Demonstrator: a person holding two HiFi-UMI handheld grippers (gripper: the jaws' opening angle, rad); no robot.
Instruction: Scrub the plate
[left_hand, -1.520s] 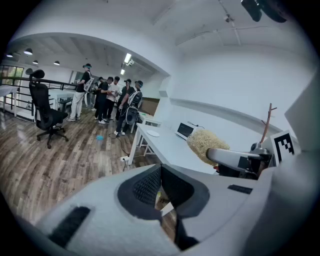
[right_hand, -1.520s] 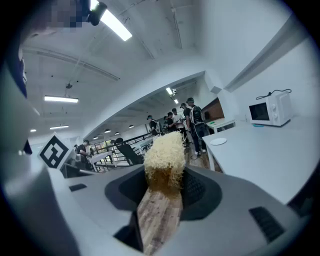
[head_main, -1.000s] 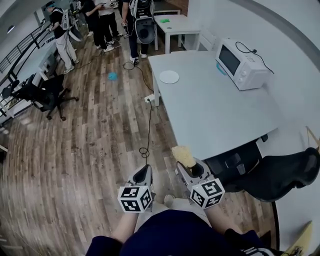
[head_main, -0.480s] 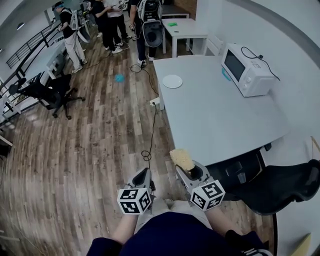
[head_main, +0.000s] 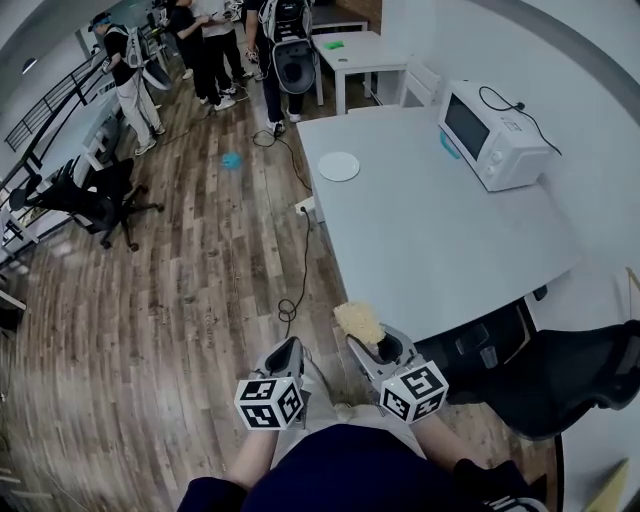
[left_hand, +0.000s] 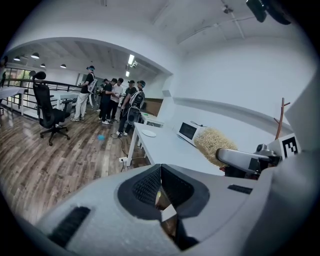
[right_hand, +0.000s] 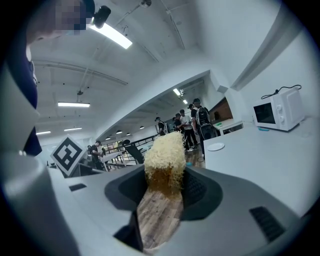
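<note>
A small white plate (head_main: 338, 166) lies near the far left corner of the grey table (head_main: 430, 230), well away from both grippers. It also shows as a small plate (right_hand: 216, 146) in the right gripper view and a distant plate (left_hand: 149, 133) in the left gripper view. My right gripper (head_main: 365, 340) is shut on a yellow fibrous scrubber (head_main: 358, 322), which sticks up beyond the jaws as a bushy scrubber (right_hand: 164, 155). My left gripper (head_main: 285, 352) hangs beside it over the wood floor, jaws shut with nothing between them.
A white microwave (head_main: 490, 125) stands at the table's far right. A black chair (head_main: 570, 370) sits at the table's near right corner. A cable (head_main: 300, 250) runs along the floor by the table's left edge. Several people (head_main: 200, 40) and an office chair (head_main: 90, 195) are further back.
Both grippers have drifted slightly forward together along the floor beside the table's near corner. The scrubber stays in the right gripper; the left stays shut.
</note>
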